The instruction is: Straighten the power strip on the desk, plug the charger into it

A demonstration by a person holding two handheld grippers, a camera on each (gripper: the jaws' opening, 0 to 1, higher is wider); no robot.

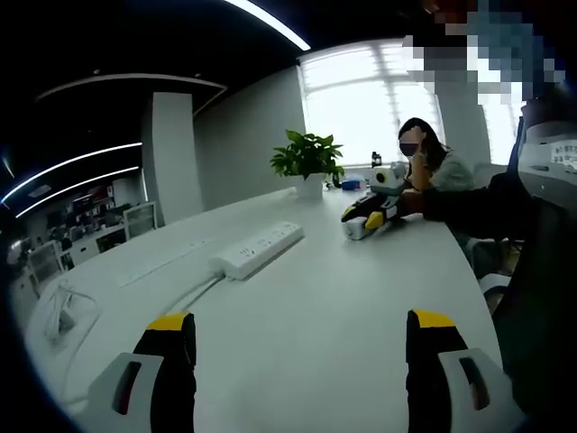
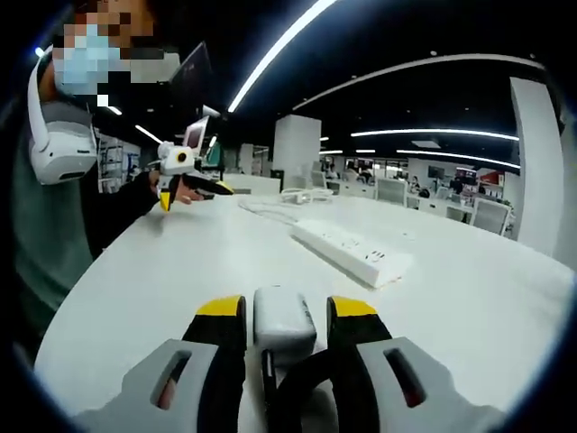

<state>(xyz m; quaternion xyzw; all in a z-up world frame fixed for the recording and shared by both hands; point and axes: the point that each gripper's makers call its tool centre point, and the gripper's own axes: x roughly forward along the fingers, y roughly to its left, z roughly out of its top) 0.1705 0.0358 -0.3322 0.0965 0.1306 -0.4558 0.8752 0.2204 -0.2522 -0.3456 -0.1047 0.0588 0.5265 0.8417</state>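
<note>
The white power strip [image 1: 260,250] lies at an angle on the white desk [image 1: 343,316], its cable running off toward the lower left. My left gripper [image 1: 302,325] is open above the desk, short of the strip, with nothing between its jaws. My right gripper [image 2: 287,308] is shut on a white charger [image 2: 283,329], whose dark cord drops between the jaws. Ahead and to the right of it lies the power strip [image 2: 352,248]. In the left gripper view the right gripper [image 1: 371,215] rests low on the desk past the strip. The left gripper [image 2: 185,179] appears at upper left, held by a hand.
A potted plant [image 1: 308,161] stands at the far end of the desk, and a seated person [image 1: 431,162] is beyond it. Loose white cables [image 2: 270,206] lie past the strip. A small white item with a cable [image 1: 61,316] sits at the desk's left edge.
</note>
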